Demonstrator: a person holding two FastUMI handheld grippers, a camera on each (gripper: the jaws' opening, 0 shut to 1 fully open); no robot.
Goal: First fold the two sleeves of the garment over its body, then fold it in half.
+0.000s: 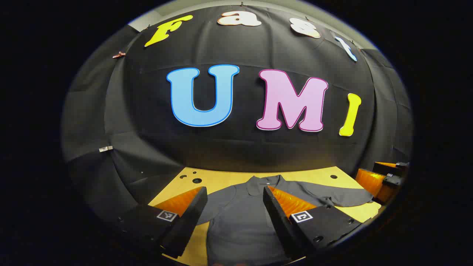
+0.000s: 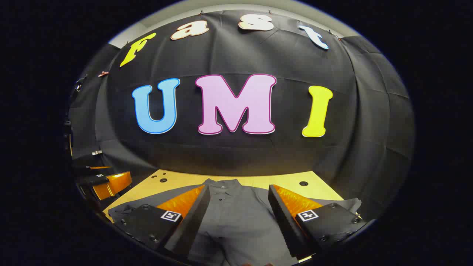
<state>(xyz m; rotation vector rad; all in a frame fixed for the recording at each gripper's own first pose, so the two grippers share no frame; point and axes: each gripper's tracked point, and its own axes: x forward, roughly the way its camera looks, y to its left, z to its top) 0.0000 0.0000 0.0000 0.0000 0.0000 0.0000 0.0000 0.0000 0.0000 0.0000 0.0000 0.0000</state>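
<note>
Black cloth wall behind, pale wooden table (image 1: 229,179) with round holes below. Laid flat on it, dark grey collared garment (image 1: 240,221), collar toward wall, long axis running from wall to camera, sleeves (image 1: 343,199) spread sideways, fabric soft and faintly creased. Left gripper (image 1: 233,194) and right gripper (image 2: 238,192) above it, fingers wide apart, holding nothing.
</note>
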